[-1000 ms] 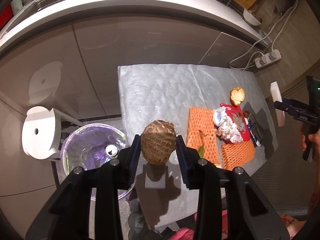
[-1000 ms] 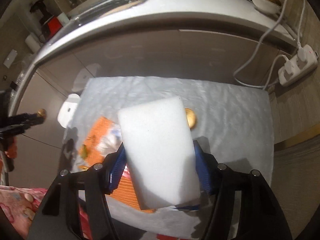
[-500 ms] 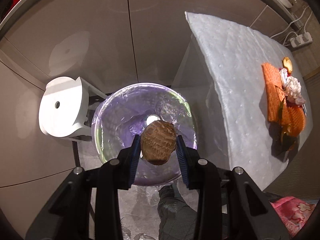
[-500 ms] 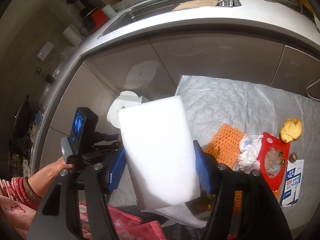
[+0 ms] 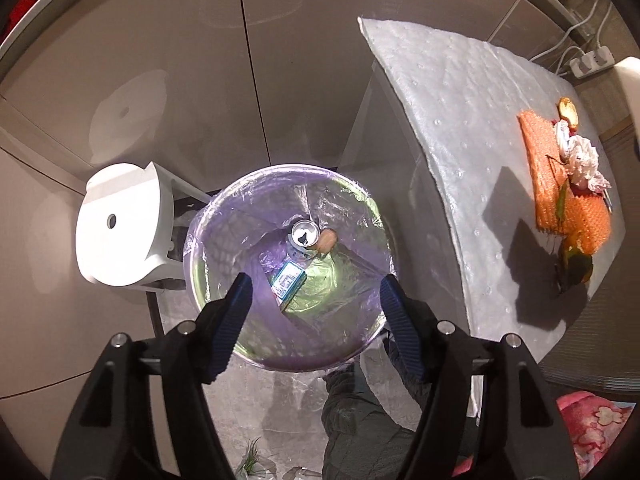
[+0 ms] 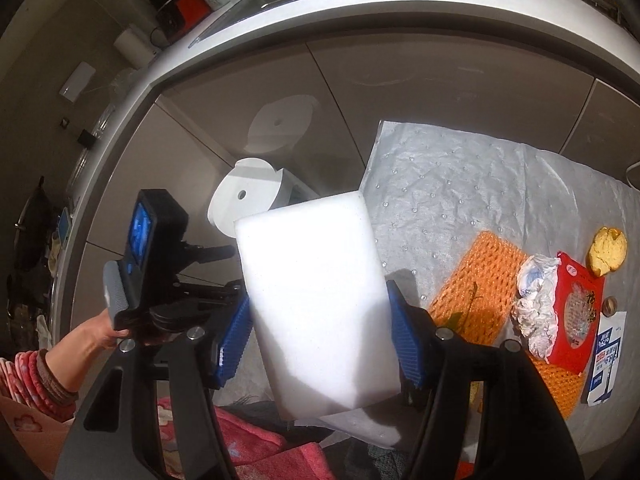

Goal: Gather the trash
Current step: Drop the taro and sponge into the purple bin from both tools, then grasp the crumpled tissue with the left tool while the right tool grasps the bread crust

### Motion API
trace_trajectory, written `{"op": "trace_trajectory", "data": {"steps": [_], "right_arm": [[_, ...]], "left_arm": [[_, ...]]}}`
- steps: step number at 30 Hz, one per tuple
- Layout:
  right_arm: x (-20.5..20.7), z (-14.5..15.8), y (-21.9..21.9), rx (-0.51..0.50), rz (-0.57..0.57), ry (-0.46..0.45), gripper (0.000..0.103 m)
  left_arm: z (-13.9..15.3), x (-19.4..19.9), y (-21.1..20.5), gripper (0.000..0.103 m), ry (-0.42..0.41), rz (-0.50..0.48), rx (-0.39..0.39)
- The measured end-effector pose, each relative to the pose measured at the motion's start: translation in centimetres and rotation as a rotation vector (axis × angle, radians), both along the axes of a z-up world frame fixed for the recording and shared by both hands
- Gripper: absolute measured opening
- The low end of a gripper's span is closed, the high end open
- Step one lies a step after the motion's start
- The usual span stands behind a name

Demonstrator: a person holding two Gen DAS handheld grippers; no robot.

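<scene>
Over the lined bin [image 5: 288, 268], the left gripper [image 5: 314, 300] spreads its fingers, nothing between them. The right gripper [image 6: 320, 328] pinches a foam block [image 6: 316, 300]; remaining trash [image 6: 536, 304] lies at three o'clock on the surface [image 6: 460, 176]. Released off-centre, the light block could catch the rim and fall outside.

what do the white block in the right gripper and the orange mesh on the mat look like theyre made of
White block: probably soft foam, matte; plain, edges slightly rounded, no print or gloss. Orange mesh: likely foam fruit netting; open diamond lattice, puffy strands, dull finish. Neither can be confirmed by look alone.
</scene>
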State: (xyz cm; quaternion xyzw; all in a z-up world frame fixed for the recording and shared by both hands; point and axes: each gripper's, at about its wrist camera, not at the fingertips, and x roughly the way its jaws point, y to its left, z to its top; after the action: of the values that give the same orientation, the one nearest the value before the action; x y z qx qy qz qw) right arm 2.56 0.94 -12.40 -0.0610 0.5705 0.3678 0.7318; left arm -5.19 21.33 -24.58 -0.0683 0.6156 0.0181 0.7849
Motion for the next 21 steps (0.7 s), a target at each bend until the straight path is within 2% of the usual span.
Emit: {"op": "trace_trajectory", "data": {"steps": [3, 6, 11, 16, 19, 21], "right_arm": [[0.5, -1.6, 2.2, -0.019, 0.041, 0.019, 0.064], [0.9, -3.9, 5.2, -0.047, 0.099, 0.047, 0.064], [0.0, -8.4, 10.9, -0.104, 0.209, 0.100, 0.064], [-1.8, -12.0, 14.7, -0.172, 0.287, 0.124, 0.064], [-2.2, -13.2, 15.7, -0.210, 0.297, 0.133, 0.073], [-2.1, -13.2, 15.7, -0.217, 0.276, 0.131, 0.085]], "left_arm": [[2.6, -1.6, 0.3, 0.078, -0.053, 0.019, -0.001], [4.7, -3.4, 0.5, 0.084, -0.082, 0.029, 0.015], [6.4, -5.6, 0.8, 0.085, -0.080, 0.059, 0.048], [6.7, -6.4, 1.7, 0.085, -0.072, 0.103, 0.063], [6.9, -6.6, 2.0, 0.085, -0.073, 0.120, 0.066], [7.1, -6.6, 2.0, 0.085, -0.074, 0.123, 0.068]]}}
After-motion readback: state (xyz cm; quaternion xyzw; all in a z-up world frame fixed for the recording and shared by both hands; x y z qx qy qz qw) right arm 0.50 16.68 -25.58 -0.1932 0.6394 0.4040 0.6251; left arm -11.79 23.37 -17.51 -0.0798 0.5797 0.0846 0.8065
